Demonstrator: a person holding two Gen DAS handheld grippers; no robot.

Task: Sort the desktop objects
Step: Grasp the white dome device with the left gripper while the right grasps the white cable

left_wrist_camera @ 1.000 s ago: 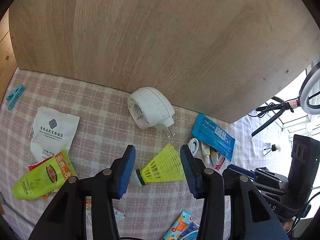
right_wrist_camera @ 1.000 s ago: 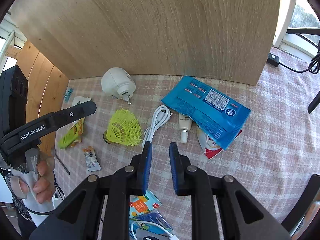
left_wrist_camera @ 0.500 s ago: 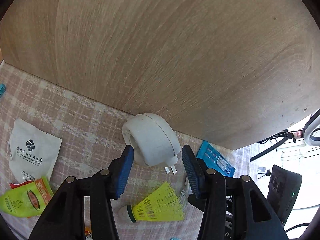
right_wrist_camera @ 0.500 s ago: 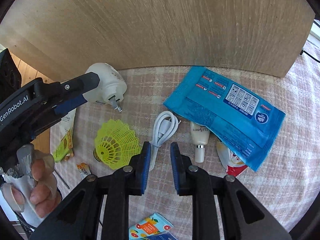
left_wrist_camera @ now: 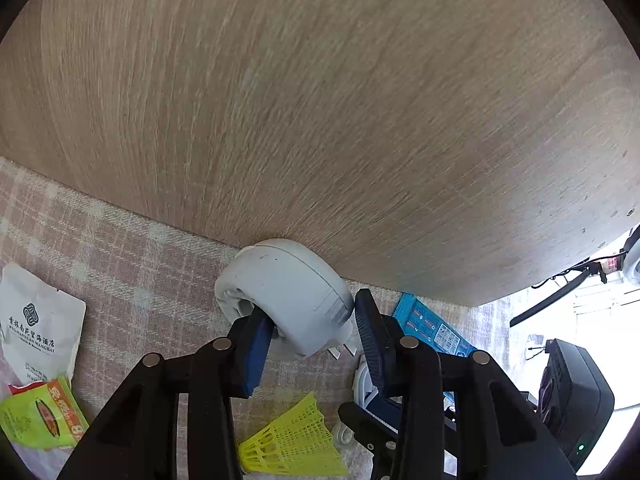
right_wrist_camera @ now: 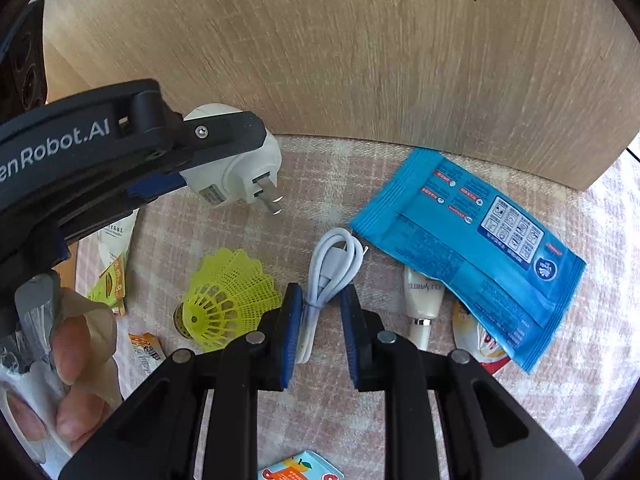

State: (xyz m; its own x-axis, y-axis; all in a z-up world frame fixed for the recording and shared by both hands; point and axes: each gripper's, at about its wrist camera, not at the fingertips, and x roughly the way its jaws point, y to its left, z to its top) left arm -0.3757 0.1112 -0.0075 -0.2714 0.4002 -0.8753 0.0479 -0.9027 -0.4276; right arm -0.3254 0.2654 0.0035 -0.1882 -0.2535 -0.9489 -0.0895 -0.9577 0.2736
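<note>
A round white plug-in device (left_wrist_camera: 286, 304) with two metal prongs lies on the checked cloth against the wooden board; it also shows in the right wrist view (right_wrist_camera: 240, 168). My left gripper (left_wrist_camera: 310, 334) is open with its jaws on either side of the device. My right gripper (right_wrist_camera: 318, 312) is open, its jaws around the lower end of a coiled white cable (right_wrist_camera: 332, 264). A yellow shuttlecock (right_wrist_camera: 228, 300) lies left of the cable and also shows in the left wrist view (left_wrist_camera: 296, 446).
A blue wipes pack (right_wrist_camera: 472, 240) lies right of the cable over a small cream tube (right_wrist_camera: 422, 300). A white sachet (left_wrist_camera: 34, 336) and a green packet (left_wrist_camera: 40, 420) lie at the left. An upright wooden board (left_wrist_camera: 320, 120) closes the back.
My left gripper moved forward from over the shuttlecock until its jaws flank the white plug-in device. My right gripper moved forward and opened around the cable's end.
</note>
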